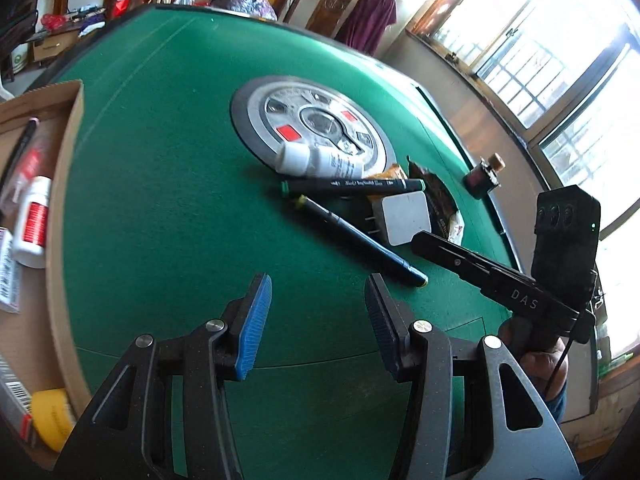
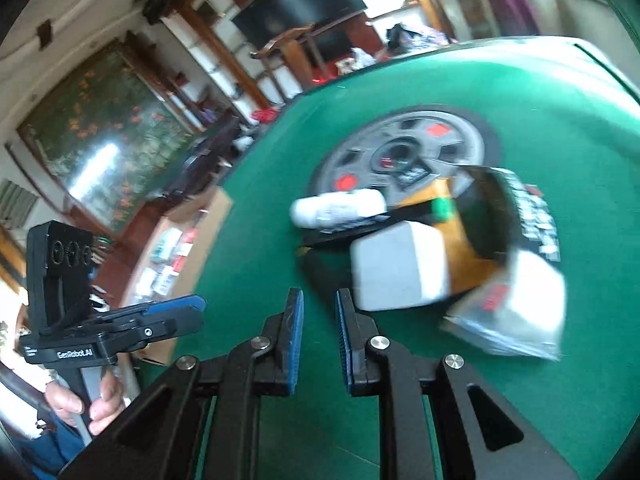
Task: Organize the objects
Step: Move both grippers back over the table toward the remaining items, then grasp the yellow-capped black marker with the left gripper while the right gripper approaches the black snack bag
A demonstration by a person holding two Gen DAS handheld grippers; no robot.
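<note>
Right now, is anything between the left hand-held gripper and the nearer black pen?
Nothing visible. The left hand-held gripper hangs open over bare green felt, and the black pen lies just ahead, its near end unobstructed. The white charger sits beyond it.

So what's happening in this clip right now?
A person is tidying a green table with two handheld grippers. Both the left gripper and the right gripper are open and empty. Two pens, a white bottle and a charger lie loose; a cardboard box holds other items.
</note>
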